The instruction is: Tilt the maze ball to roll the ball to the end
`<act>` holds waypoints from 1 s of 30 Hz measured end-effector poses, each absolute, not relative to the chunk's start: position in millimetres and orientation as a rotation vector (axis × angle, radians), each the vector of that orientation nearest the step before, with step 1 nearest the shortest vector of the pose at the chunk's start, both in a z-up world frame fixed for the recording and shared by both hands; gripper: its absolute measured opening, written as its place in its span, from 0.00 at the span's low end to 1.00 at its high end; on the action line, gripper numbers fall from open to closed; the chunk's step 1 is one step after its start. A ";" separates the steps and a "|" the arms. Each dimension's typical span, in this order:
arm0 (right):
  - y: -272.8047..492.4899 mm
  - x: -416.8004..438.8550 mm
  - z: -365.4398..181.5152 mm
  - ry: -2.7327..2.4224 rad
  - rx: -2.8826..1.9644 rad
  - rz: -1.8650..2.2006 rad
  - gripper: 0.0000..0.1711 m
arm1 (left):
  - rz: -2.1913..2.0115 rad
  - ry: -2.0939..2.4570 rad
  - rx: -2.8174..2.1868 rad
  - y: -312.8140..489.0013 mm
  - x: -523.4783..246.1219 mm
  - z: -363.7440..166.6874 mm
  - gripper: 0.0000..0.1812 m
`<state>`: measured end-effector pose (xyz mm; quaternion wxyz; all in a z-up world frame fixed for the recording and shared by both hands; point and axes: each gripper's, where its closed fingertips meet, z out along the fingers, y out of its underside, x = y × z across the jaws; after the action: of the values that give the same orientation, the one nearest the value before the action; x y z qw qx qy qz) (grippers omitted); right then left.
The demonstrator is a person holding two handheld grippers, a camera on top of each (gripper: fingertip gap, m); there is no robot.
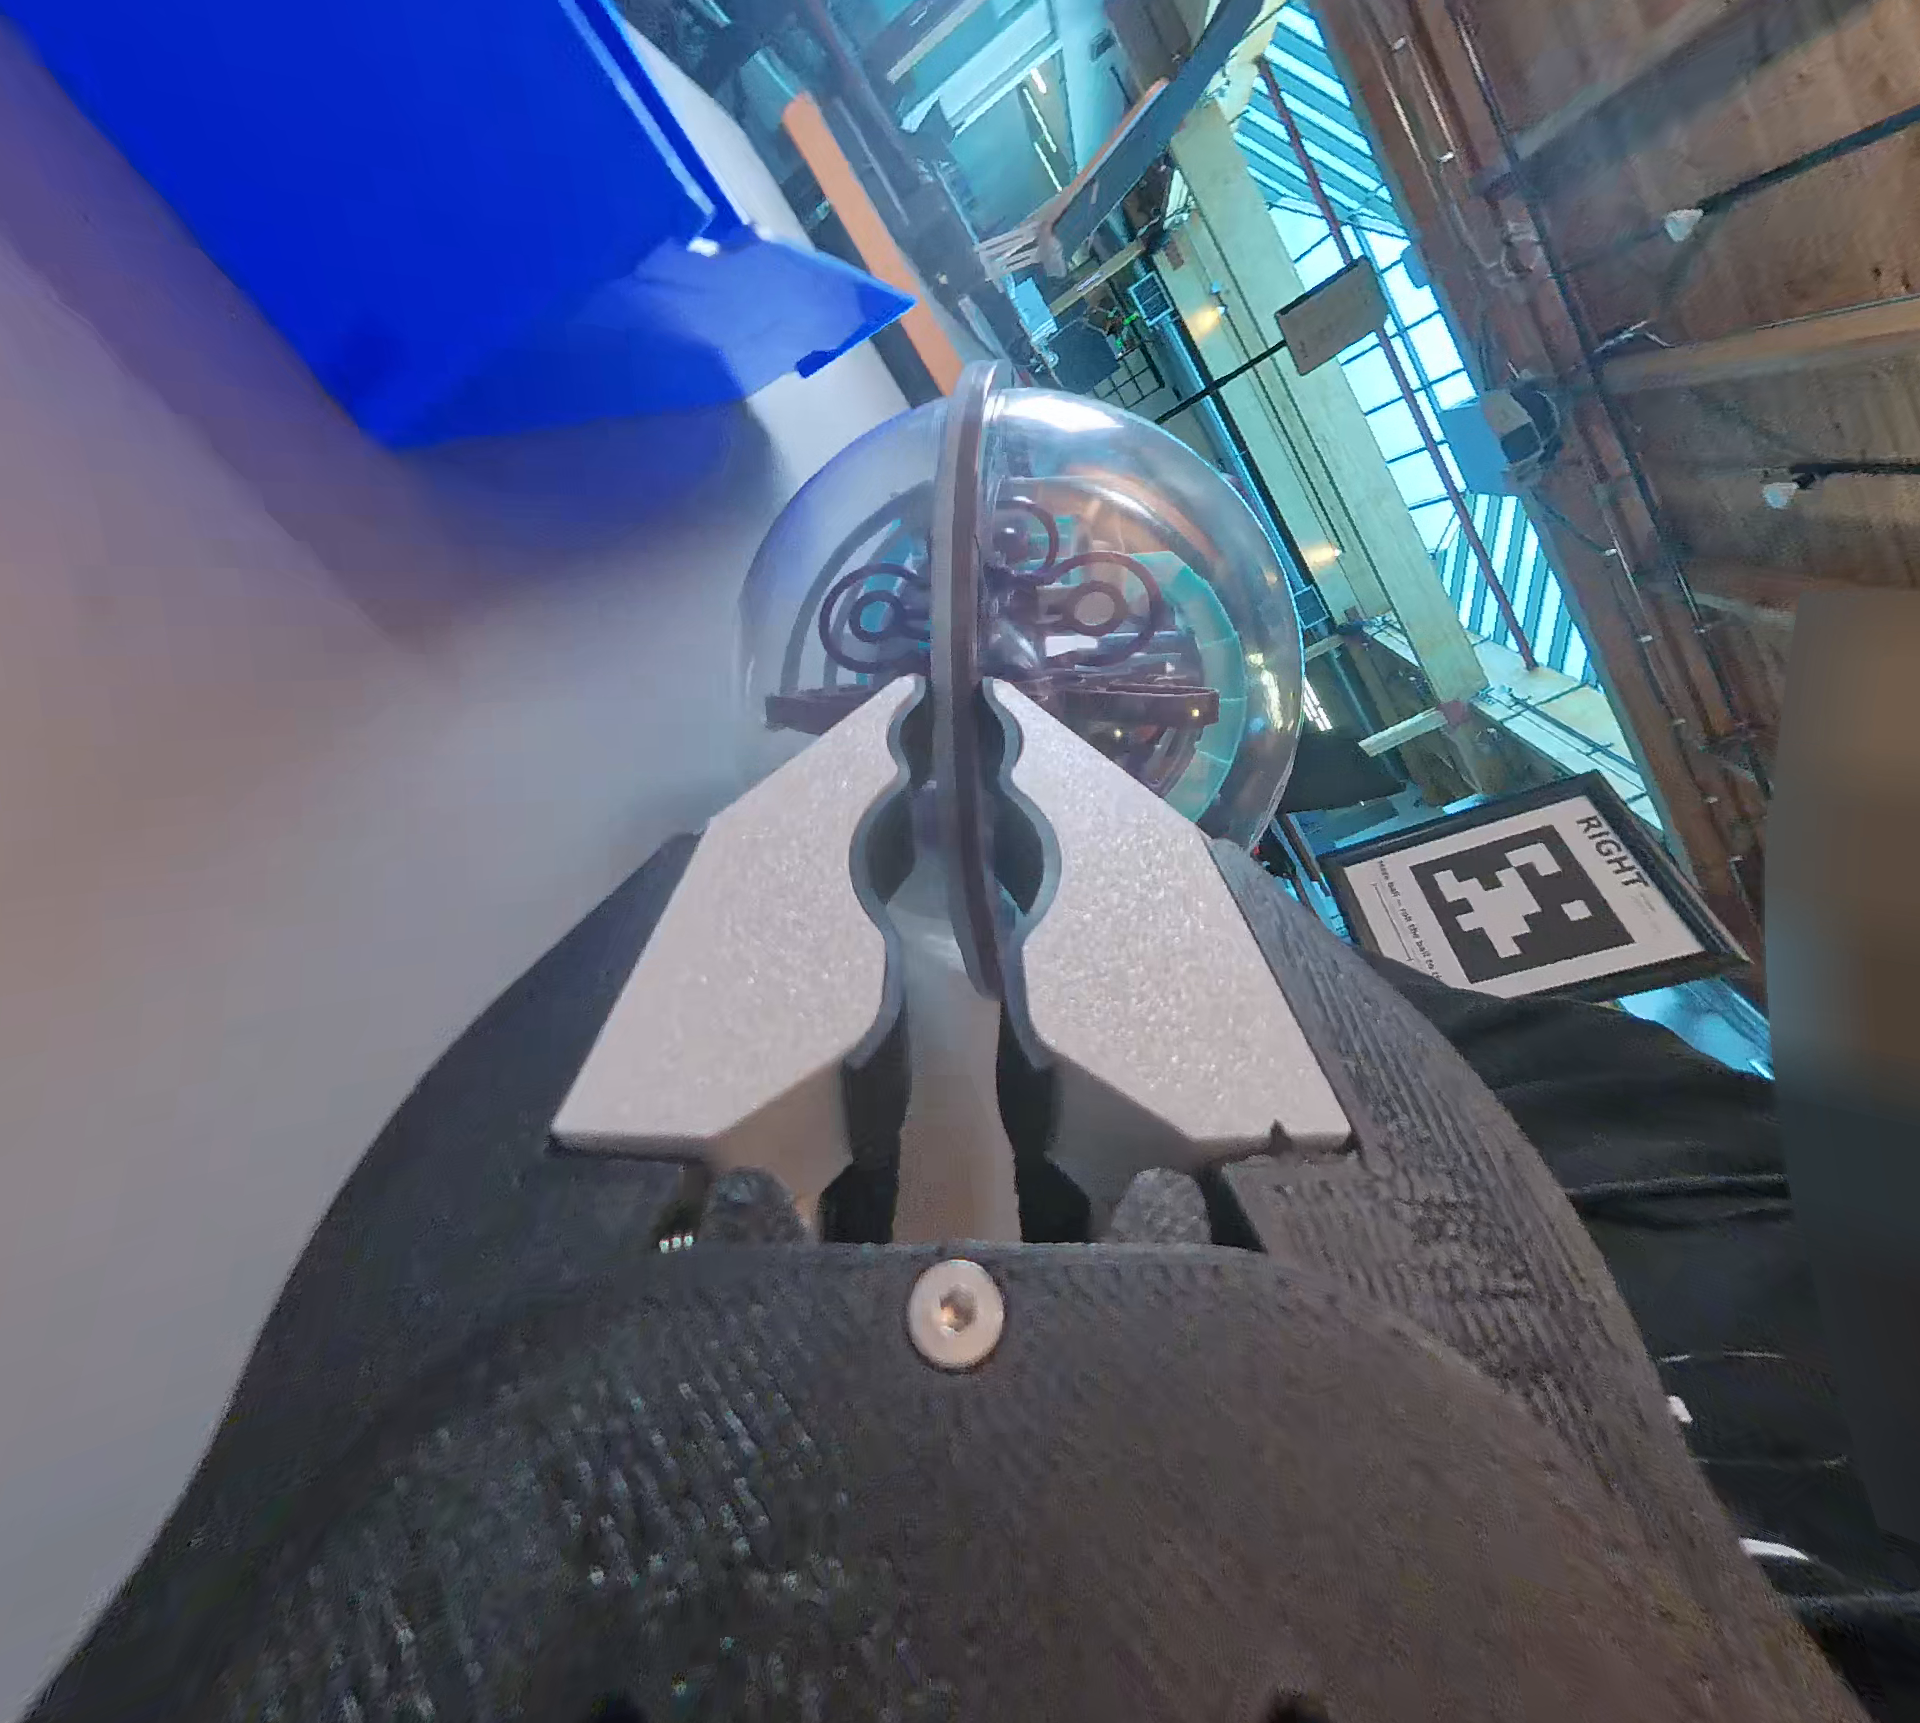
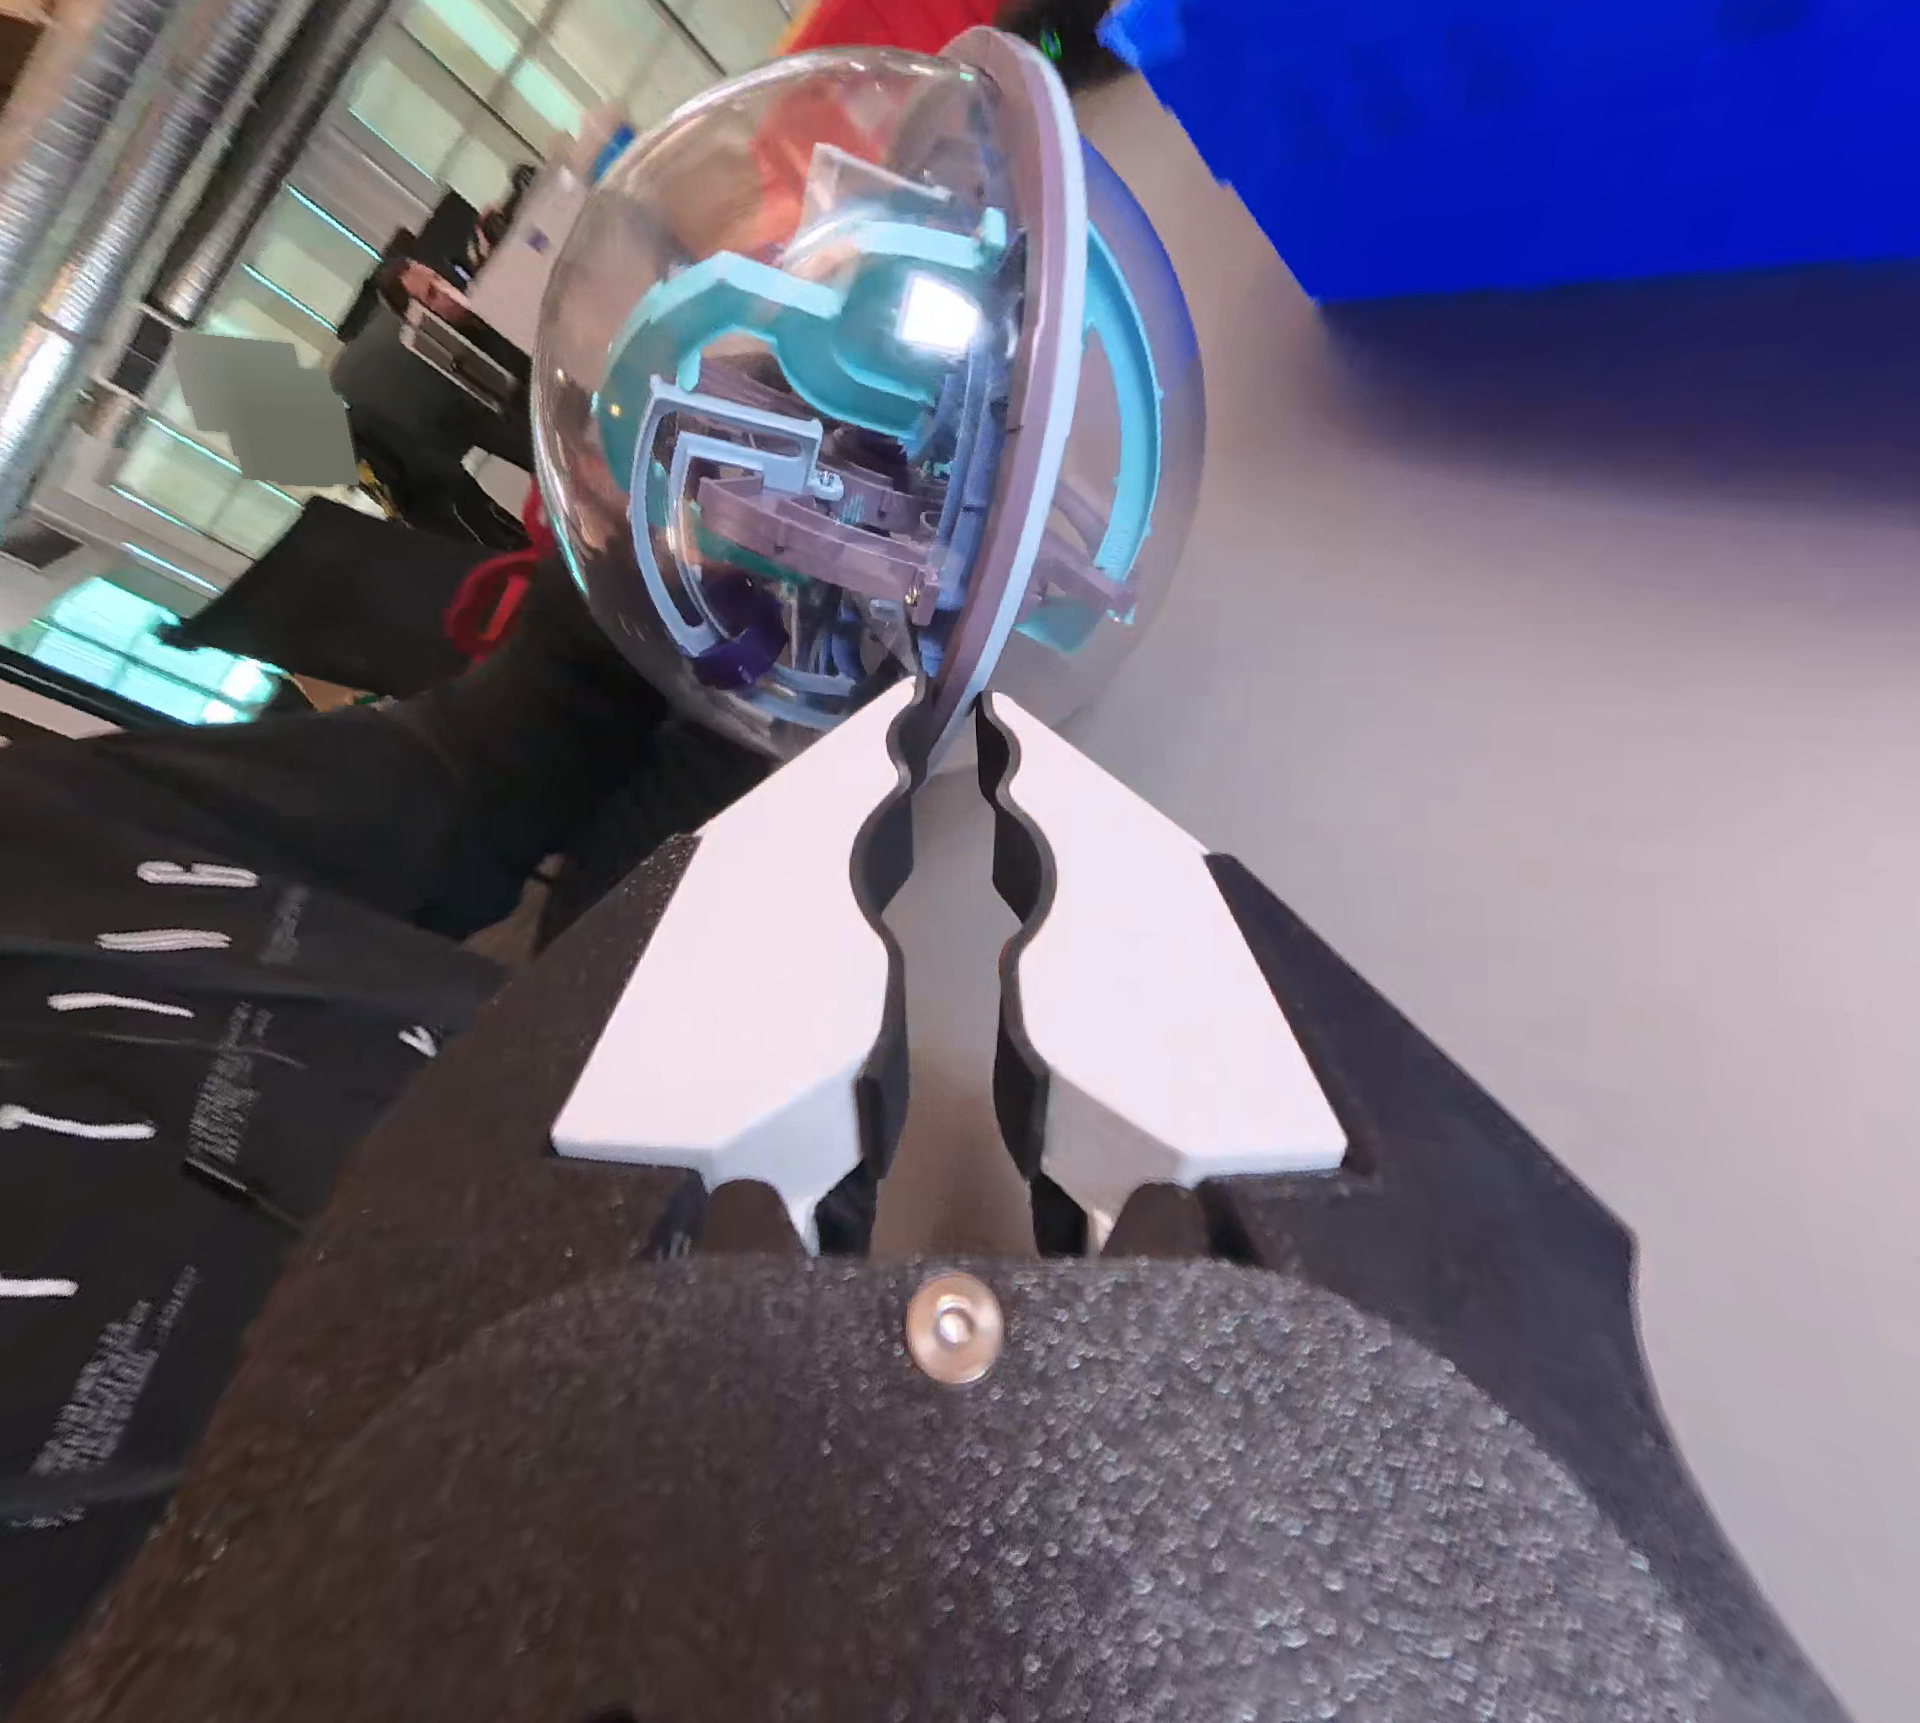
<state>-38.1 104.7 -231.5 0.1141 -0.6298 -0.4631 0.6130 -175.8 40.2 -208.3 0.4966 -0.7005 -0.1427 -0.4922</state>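
The maze ball is a clear sphere with brown and teal tracks inside and a flat brown rim round its middle. My left gripper is shut on that rim, which runs deep between the fingers. In the right wrist view the maze ball shows teal and grey tracks, and my right gripper is shut on the rim's edge with just its tips. Both views are tilted and the ball is held above the grey table. I cannot make out the small ball inside.
A blue bin stands on the table close behind the ball; it also shows in the right wrist view. A framed marker card shows at the right. A person's dark clothing is at the left.
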 end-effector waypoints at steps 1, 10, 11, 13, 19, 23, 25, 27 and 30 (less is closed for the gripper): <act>104.3 -38.2 -236.4 -1.379 -1.848 1.777 0.03 | -1.188 -0.350 -1.703 40.6 -176.5 -213.7 0.03; 109.2 -50.7 -245.1 -1.458 -1.710 1.272 0.04 | -1.078 -0.304 -1.710 43.7 -190.5 -220.3 0.03; 112.3 -51.7 -244.7 -1.452 -1.692 1.179 0.03 | -1.077 -0.304 -1.709 44.5 -190.6 -220.0 0.03; 117.3 -51.9 -244.3 -1.449 -1.652 1.026 0.01 | -1.079 -0.313 -1.701 47.0 -190.7 -219.2 0.04; 119.7 -48.2 -245.1 -1.443 -1.629 0.948 0.00 | -1.065 -0.329 -1.690 52.4 -188.6 -218.7 0.03; 117.9 -45.9 -244.6 -1.448 -1.615 0.946 0.00 | -1.054 -0.320 -1.688 53.9 -185.1 -218.1 0.03; 117.5 -45.5 -244.4 -1.451 -1.609 0.939 0.00 | -1.044 -0.319 -1.693 54.6 -184.2 -218.9 0.03; 117.5 -45.0 -243.6 -1.451 -1.600 0.940 0.00 | -1.038 -0.313 -1.697 54.8 -183.6 -218.9 0.03; 118.6 -44.3 -241.7 -1.449 -1.587 0.969 0.06 | -1.014 -0.292 -1.703 54.7 -183.6 -217.6 0.03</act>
<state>-44.3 118.6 -241.7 0.3822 -0.6221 -0.5681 0.3798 -183.6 54.7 -217.6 0.5388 -0.7161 -0.1228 -0.4264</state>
